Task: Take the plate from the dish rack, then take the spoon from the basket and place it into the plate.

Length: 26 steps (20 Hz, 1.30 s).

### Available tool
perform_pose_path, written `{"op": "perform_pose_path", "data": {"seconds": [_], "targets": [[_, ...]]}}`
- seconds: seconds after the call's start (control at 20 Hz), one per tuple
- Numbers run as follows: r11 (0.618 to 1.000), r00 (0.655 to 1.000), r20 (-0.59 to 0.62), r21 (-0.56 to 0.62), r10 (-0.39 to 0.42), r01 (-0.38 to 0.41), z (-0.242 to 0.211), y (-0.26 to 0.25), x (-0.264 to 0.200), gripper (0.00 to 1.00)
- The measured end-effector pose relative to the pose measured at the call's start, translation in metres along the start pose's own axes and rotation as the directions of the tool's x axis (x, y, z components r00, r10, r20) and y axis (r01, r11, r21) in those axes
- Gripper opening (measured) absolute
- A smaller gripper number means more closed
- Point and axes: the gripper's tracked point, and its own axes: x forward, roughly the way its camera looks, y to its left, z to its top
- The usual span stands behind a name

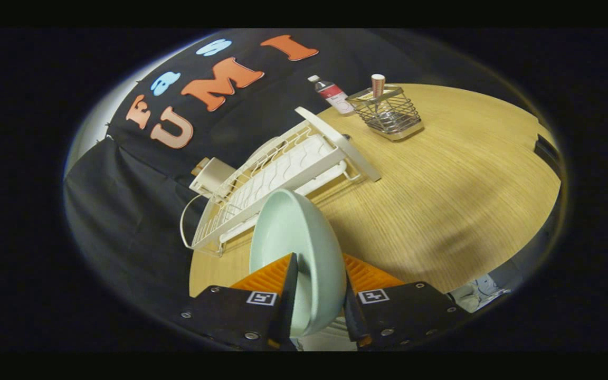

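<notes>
The gripper (319,295) holds a pale green plate (296,248) on edge between its two fingers, one finger against the plate's hollow face and the other against its back. The plate is lifted clear, its rim rising ahead of the fingers and hiding part of the near end of the dish rack (277,177).

The white wire dish rack lies beyond the plate on the wooden surface (441,200), along the surface's edge next to the black cloth wall. Its ribbed white drain tray shows through the wires, and the slots that can be seen hold no dishes. A flat white panel stands tilted at the rack's far end, and a small beige box-like part sits at the rack's side toward the wall; what it is cannot be told.

Farther off, near the surface's far edge, stands a square wire basket (388,113) on a metal base. A handle with a reddish, pale-banded end (378,84) sticks up out of it; this is likely the spoon, though its bowl is hidden inside the wires. Just beside the basket, toward the wall, a small clear bottle (331,94) with a white cap and a red label stands on the surface.
</notes>
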Motion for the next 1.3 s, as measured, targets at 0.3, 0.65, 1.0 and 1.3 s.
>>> {"op": "perform_pose_path", "data": {"seconds": [0.3, 0.65, 1.0, 1.3], "targets": [[0.987, 0.989, 0.105, -0.114, -0.1, 0.112, 0.03, -0.025, -0.007, 0.6], [0.91, 0.908, 0.376, -0.285, -0.184, 0.302, 0.114, -0.053, -0.036, 0.85], [0.81, 0.821, 0.546, -0.398, -0.168, 0.431, 0.176, -0.062, -0.051, 0.95], [0.798, 0.782, 0.616, -0.423, -0.096, 0.43, 0.225, -0.06, -0.039, 0.8]]}}
